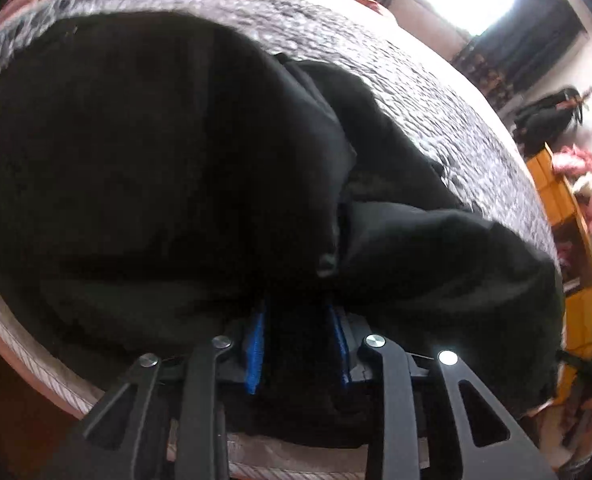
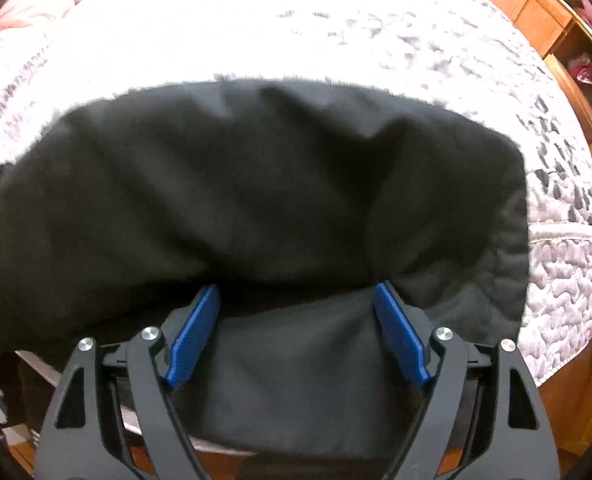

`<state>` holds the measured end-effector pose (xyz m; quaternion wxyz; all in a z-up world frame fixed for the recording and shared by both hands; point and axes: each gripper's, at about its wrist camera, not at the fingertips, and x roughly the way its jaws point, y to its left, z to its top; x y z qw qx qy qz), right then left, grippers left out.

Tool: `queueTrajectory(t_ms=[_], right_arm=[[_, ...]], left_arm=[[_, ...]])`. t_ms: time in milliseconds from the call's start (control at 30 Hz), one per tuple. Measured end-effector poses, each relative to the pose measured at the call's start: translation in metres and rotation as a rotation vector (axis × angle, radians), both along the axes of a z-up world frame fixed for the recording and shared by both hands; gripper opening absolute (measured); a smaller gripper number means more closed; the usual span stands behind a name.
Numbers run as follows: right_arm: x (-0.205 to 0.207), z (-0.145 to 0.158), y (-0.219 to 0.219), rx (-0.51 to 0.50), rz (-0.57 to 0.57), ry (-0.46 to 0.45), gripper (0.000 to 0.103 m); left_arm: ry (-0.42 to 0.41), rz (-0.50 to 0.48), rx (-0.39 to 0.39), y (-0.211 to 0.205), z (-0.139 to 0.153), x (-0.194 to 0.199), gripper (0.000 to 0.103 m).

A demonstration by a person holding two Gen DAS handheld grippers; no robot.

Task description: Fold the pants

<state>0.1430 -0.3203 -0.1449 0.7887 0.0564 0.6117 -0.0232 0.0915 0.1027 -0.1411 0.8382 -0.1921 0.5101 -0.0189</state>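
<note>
Black pants point(image 2: 256, 184) lay spread on your quilted bed point(image 2: 436, 52), near its edge. Your left gripper point(image 1: 298, 312) had jaws slightly apart, cloth bunched between them. Your right gripper point(image 2: 294, 292) was opening wide over the pants, cloth between its pads, unpressed.

Both wrist views close above pants point(image 1: 156, 160)
</note>
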Motion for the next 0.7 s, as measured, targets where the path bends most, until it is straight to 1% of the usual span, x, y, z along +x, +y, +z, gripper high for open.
queueTrajectory(t_ms=[100,167,200,233,267,300,333,400,433,500,533,567,600,667,700], right_arm=[[-0.004,0.037,0.004,0.034,0.003,-0.09,0.079],[-0.002,0.057,0.017,0.056,0.048,-0.14,0.079],[0.0,0.07,0.03,0.07,0.091,-0.171,0.079],[0.003,0.077,0.041,0.081,0.124,-0.188,0.079],[0.005,0.083,0.053,0.097,0.158,-0.204,0.079],[0.009,0.088,0.067,0.121,0.192,-0.216,0.079],[0.015,0.092,0.084,0.163,0.237,-0.222,0.079],[0.025,0.097,0.119,0.209,0.306,-0.22,0.079],[0.028,0.097,0.133,0.202,0.335,-0.216,0.079],[0.032,0.093,0.162,0.151,0.384,-0.202,0.079],[0.033,0.086,0.175,0.119,0.401,-0.182,0.079],[0.035,0.079,0.185,0.111,0.413,-0.156,0.079],[0.035,0.07,0.192,0.111,0.417,-0.126,0.079],[0.034,0.045,0.196,0.077,0.398,-0.068,0.079],[0.035,0.032,0.196,0.076,0.381,-0.032,0.08]], left_arm=[[-0.005,-0.009,-0.005,-0.002,0.005,-0.003,0.028],[-0.012,-0.014,0.004,-0.003,0.013,-0.005,0.028],[-0.024,-0.019,0.033,-0.005,0.018,-0.006,0.028],[-0.037,-0.024,0.06,-0.007,0.02,-0.004,0.03],[-0.053,-0.031,0.091,-0.008,0.022,-0.004,0.036],[-0.075,-0.038,0.137,-0.01,0.028,-0.003,0.038],[-0.082,-0.043,0.153,-0.009,0.027,0.0,0.041],[-0.074,-0.046,0.142,-0.007,0.026,0.003,0.044],[-0.066,-0.043,0.131,-0.006,0.024,0.005,0.045],[-0.05,-0.042,0.128,-0.004,0.021,0.006,0.045],[-0.044,-0.041,0.127,-0.004,0.019,0.008,0.045],[-0.045,-0.041,0.125,0.0,0.017,0.009,0.045],[-0.045,-0.044,0.127,-0.001,0.016,0.009,0.045],[-0.049,-0.053,0.138,0.002,0.015,0.002,0.046],[-0.051,-0.055,0.141,0.001,0.014,0.002,0.047]])
